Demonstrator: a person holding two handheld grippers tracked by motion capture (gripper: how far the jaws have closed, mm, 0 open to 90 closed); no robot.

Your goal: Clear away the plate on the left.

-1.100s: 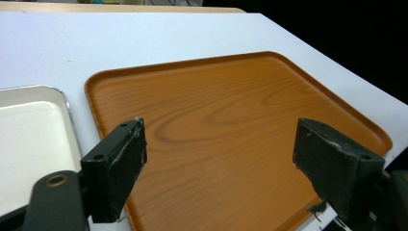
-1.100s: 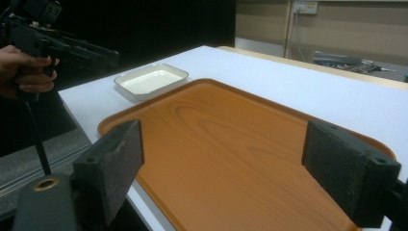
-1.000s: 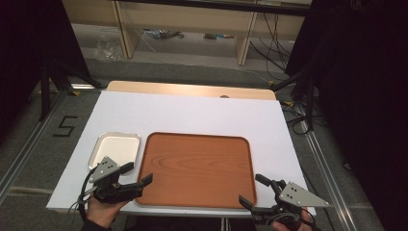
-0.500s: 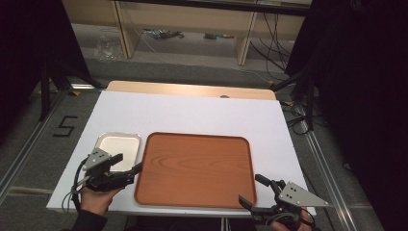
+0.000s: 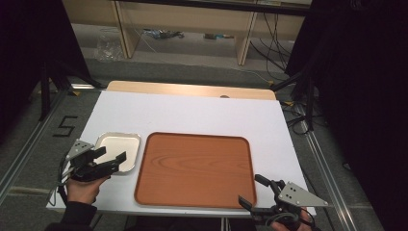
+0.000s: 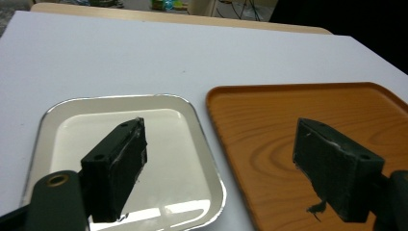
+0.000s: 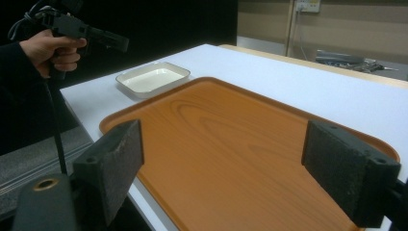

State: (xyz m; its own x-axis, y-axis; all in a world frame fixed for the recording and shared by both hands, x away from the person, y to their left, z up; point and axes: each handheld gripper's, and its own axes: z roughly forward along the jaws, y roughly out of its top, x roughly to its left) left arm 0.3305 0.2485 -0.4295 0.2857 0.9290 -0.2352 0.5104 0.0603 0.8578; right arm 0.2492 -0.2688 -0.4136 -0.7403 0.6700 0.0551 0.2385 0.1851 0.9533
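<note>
Two things lie on the white tabletop (image 5: 192,113): a wooden-look orange tray (image 5: 195,168) and, just beside its left edge with a narrow strip of tabletop between them, a small shiny metal dish (image 5: 118,151) with rounded corners. The tray serves as the landmark here. It sits toward the near half of the tabletop, its long side running left to right, and nothing lies on it.

The left gripper (image 5: 109,157), held in the person's left hand (image 5: 82,188), hovers off the tray's near-left corner, over the near part of the metal dish. Its fingers (image 6: 115,171) are spread wide apart and grasp nothing; in the left gripper view one sits above the dish and the other above the tray's left portion.

The right gripper (image 5: 250,191) is at the tray's near-right corner, by the tabletop's front edge. Its fingers (image 7: 113,166) are likewise released, spread wide with nothing between them, and point across the tray toward the dish.
</note>
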